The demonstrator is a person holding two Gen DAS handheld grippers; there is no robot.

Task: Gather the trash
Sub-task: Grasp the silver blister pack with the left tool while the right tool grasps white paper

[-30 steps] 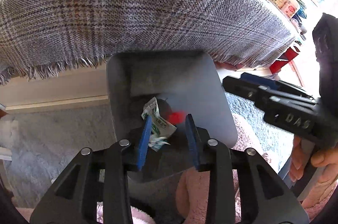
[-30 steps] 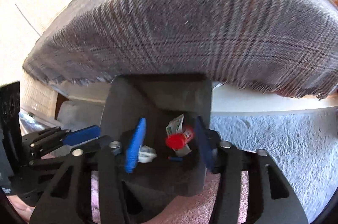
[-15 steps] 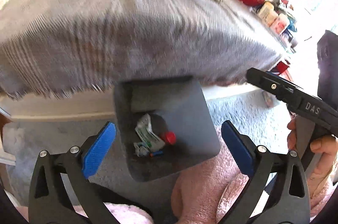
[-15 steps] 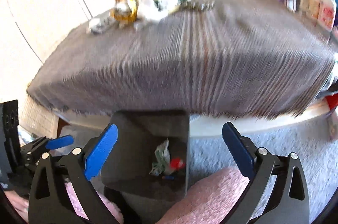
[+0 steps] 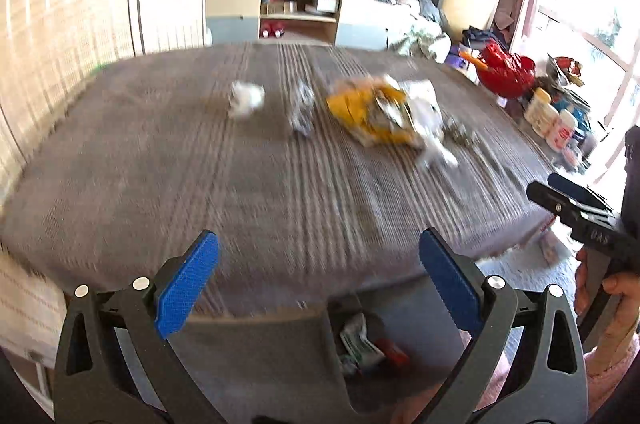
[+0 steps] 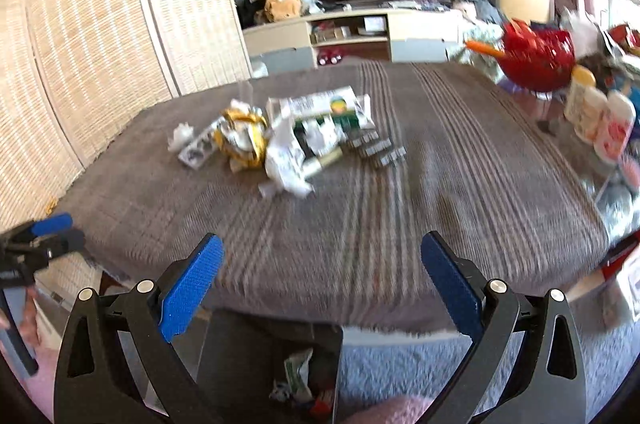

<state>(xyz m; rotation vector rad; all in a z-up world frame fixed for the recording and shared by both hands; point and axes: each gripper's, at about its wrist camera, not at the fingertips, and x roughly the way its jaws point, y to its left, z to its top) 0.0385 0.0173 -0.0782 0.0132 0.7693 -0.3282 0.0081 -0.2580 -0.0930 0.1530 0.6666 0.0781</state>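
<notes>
My left gripper [image 5: 320, 278] is open and empty, raised above the near edge of the table. My right gripper [image 6: 322, 278] is open and empty too; it also shows at the right of the left wrist view [image 5: 576, 208]. Below the table edge stands a dark grey bin [image 5: 304, 364] with a crumpled wrapper [image 5: 356, 342] and a red piece [image 5: 394, 350] inside; it also shows in the right wrist view [image 6: 256, 364]. Trash lies mid-table: a yellow wrapper [image 5: 368, 116], a white wad [image 5: 246, 98], a foil piece [image 5: 302, 108], a white and green packet [image 6: 328, 114].
The table is covered by a grey plaid cloth [image 5: 200, 184]. A red bowl [image 6: 536, 60] and several bottles [image 6: 600, 116] stand at its right side. A TV stand [image 5: 296, 14] is behind. Grey carpet [image 6: 400, 368] lies below.
Both grippers opened over the bin, leaving wrapper and red piece inside, then rose and tilted up so the tabletop and its trash came into view.
</notes>
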